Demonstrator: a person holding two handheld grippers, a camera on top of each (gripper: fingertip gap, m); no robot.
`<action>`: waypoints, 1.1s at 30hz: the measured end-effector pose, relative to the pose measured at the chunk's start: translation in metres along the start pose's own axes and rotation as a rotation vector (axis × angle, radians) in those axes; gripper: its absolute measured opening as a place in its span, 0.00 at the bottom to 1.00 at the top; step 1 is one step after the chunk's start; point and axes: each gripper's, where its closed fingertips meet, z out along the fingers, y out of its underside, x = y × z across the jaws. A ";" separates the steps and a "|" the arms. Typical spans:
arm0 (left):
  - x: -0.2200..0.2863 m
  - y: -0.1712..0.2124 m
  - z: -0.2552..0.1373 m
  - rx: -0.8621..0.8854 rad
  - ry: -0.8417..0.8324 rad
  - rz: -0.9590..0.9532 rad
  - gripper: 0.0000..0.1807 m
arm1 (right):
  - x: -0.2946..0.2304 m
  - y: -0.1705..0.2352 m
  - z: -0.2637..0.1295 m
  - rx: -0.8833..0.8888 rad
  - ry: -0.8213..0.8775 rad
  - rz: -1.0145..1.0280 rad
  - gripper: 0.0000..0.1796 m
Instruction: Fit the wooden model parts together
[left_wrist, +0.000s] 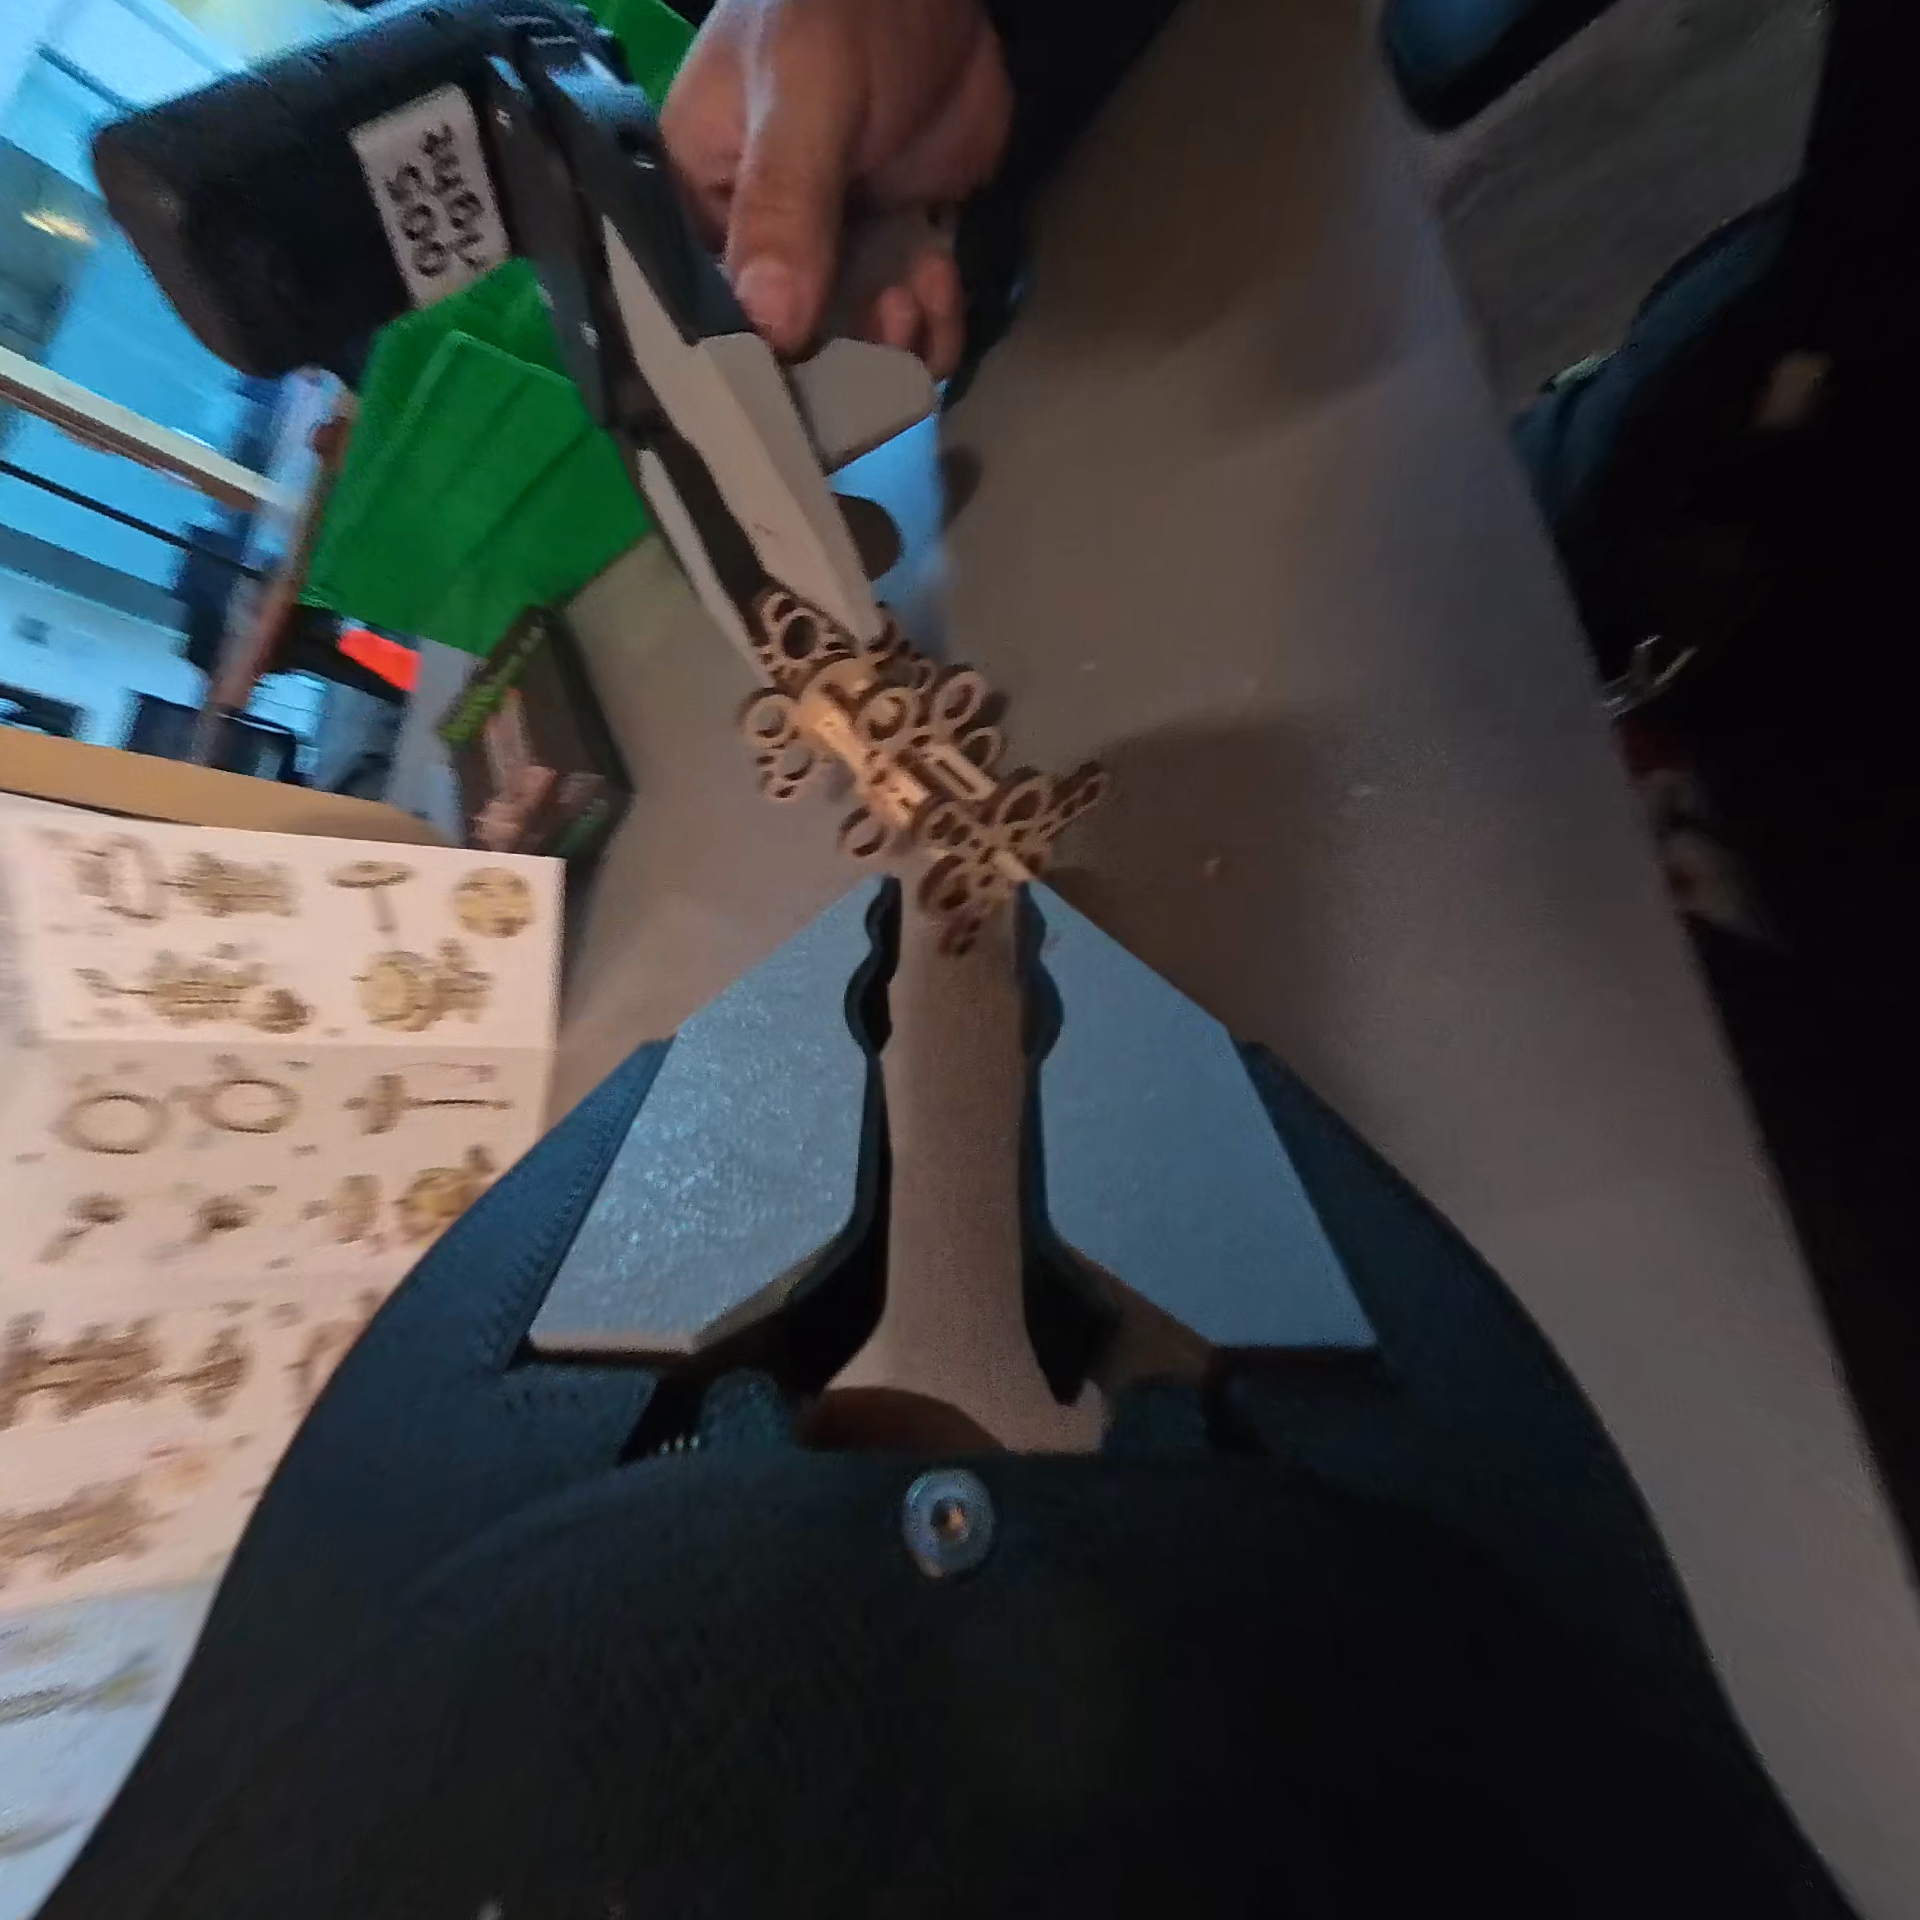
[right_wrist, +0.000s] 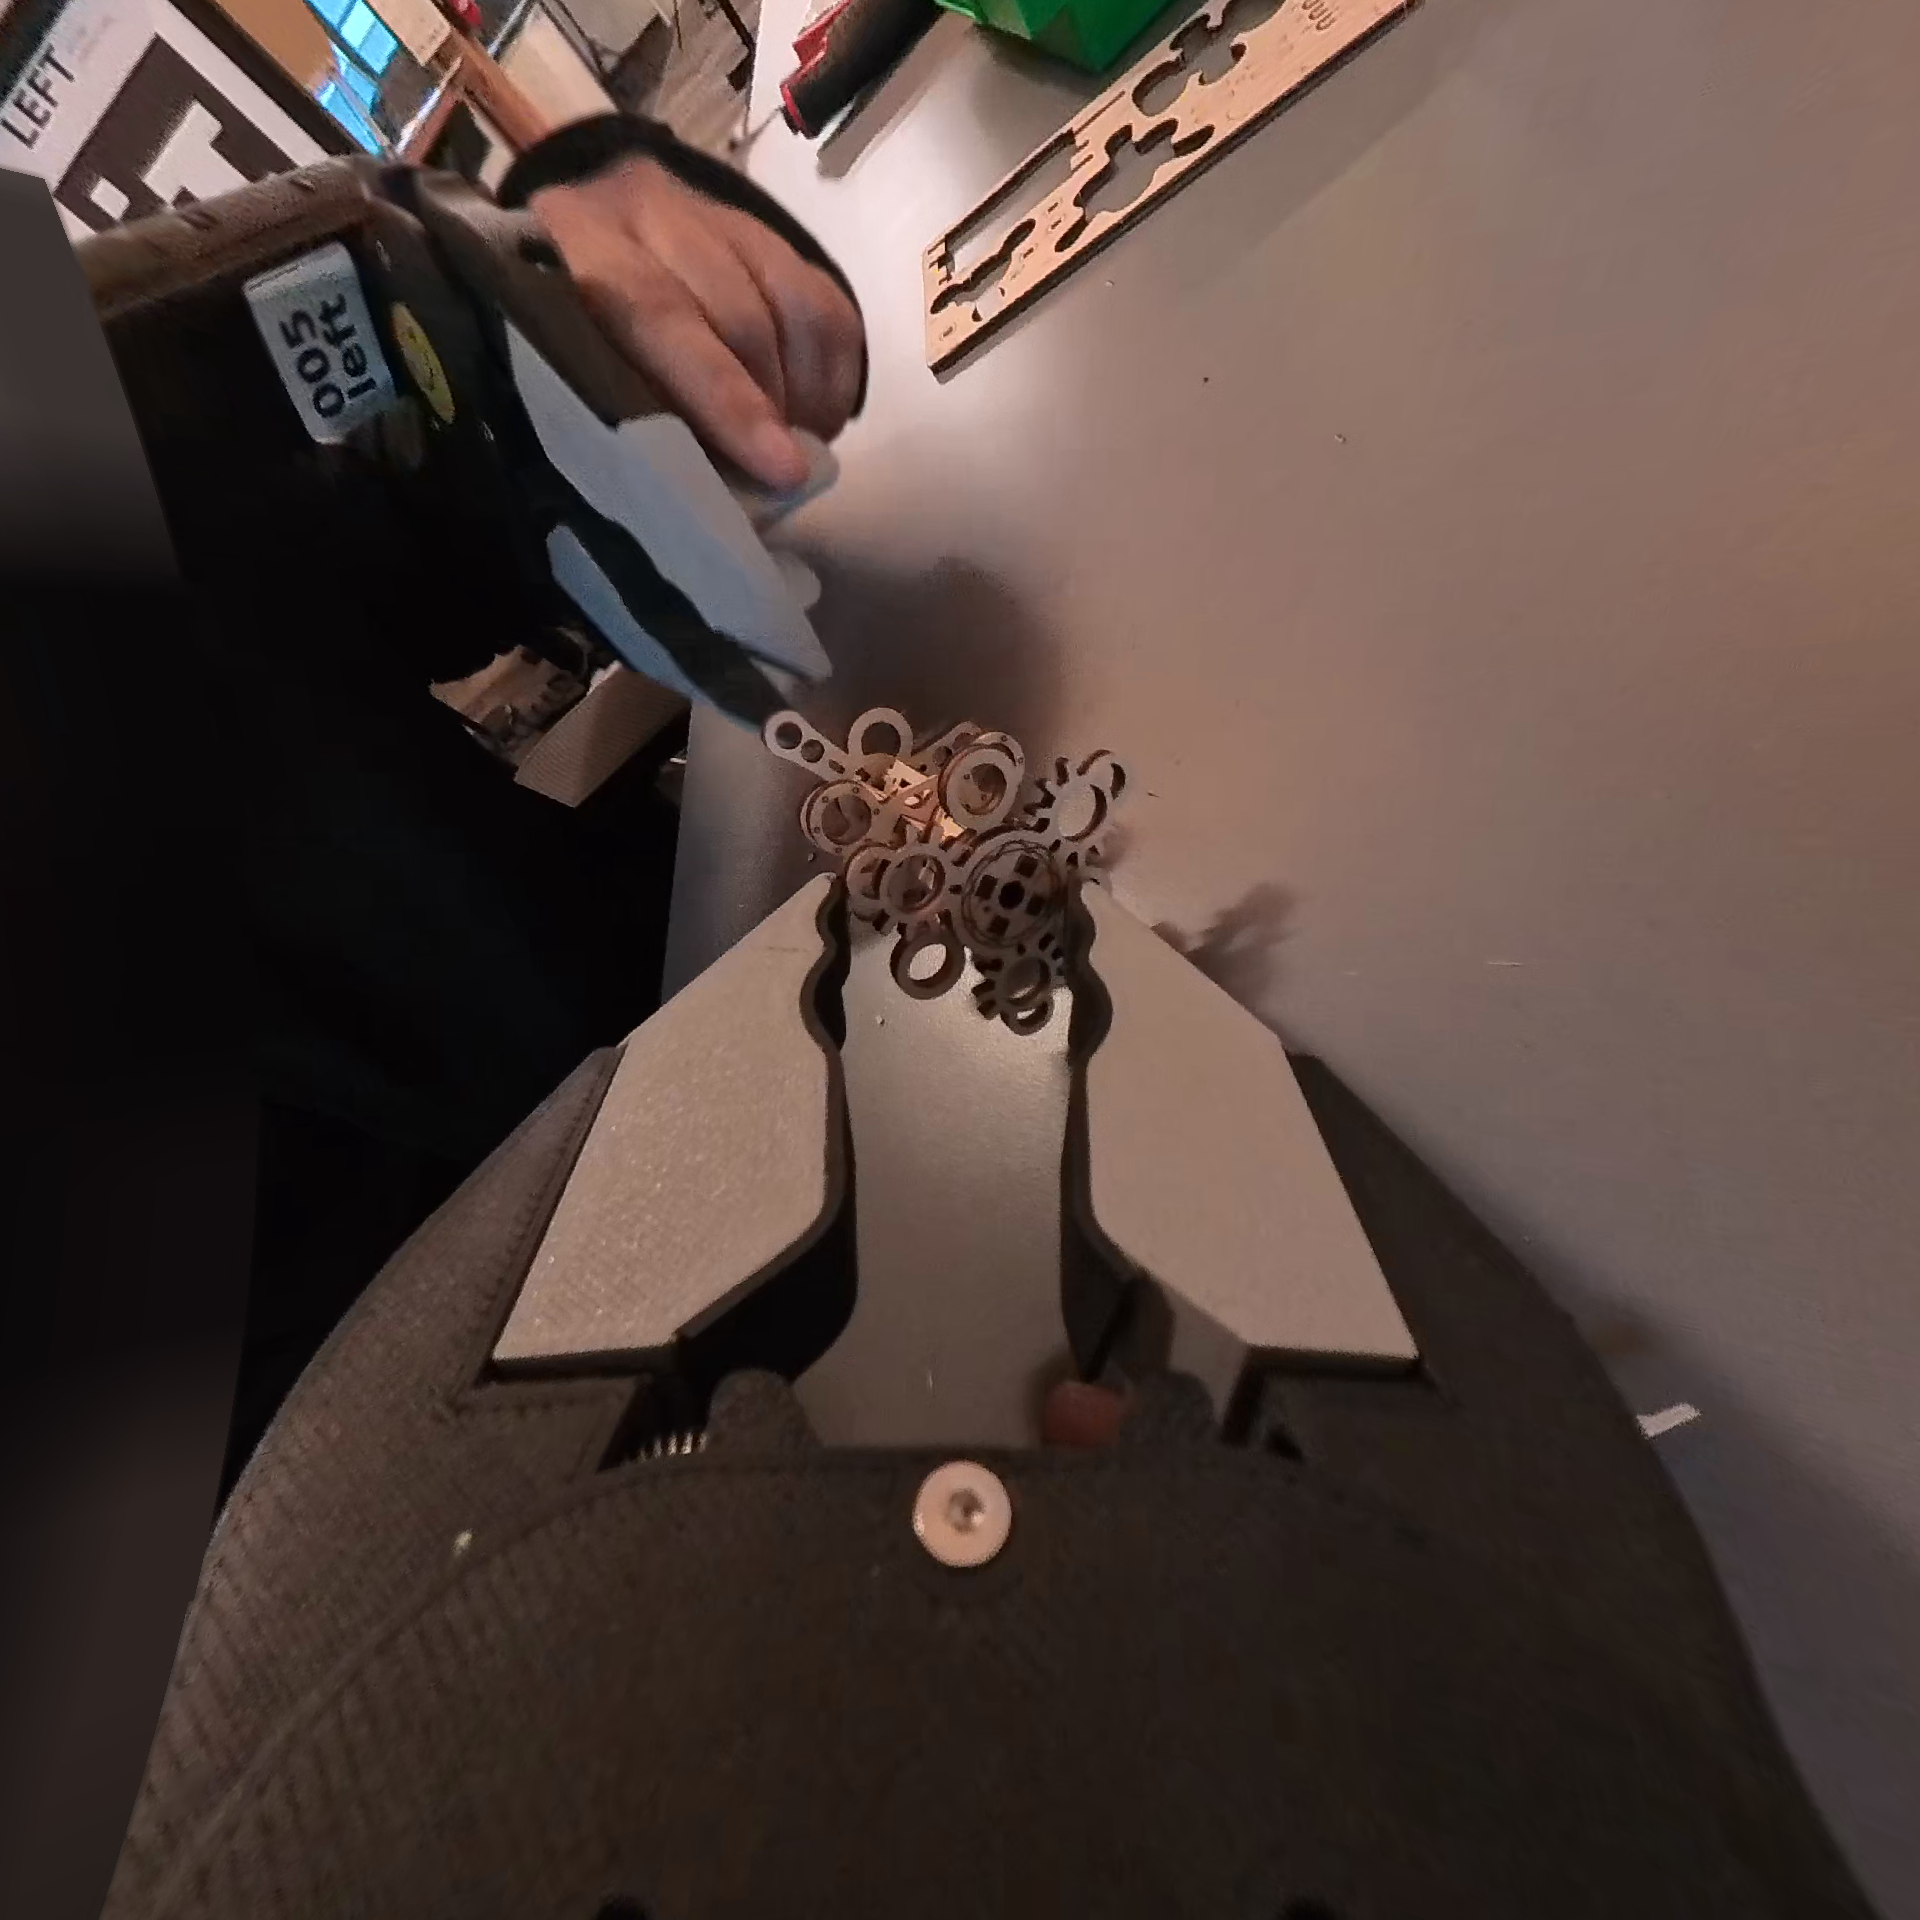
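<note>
My left wrist camera sits low behind my left claw (left_wrist: 951, 904) and looks forward along its two grey-padded fingers, close over the pale grey tabletop (left_wrist: 1299, 727). My right wrist camera looks the same way along my right claw (right_wrist: 961, 899), facing roughly the opposite direction. Both views share the pale laser-cut wooden model of small rings and gears (left_wrist: 914, 769) (right_wrist: 956, 852), very near, and each shows the other claw beyond it.

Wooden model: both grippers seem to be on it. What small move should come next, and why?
Probably ease the left gripper slightly toward the right gripper, pressing the ringed tab it pinches into the wooden model. That tab sticks out from the cluster of rings, and the right fingers flank the cluster on both sides, so they can brace it. Whether the tab is already seated is unclear.
</note>
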 end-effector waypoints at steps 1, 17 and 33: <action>0.005 -0.001 0.002 0.003 0.021 -0.023 0.10 | 0.000 0.000 0.000 0.000 0.000 0.001 0.21; 0.003 -0.006 0.005 0.015 0.123 -0.637 0.10 | 0.000 0.002 0.000 -0.003 -0.001 0.017 0.21; -0.005 -0.001 0.010 -0.087 -0.011 -0.694 0.04 | 0.001 0.003 0.000 -0.007 0.016 0.031 0.21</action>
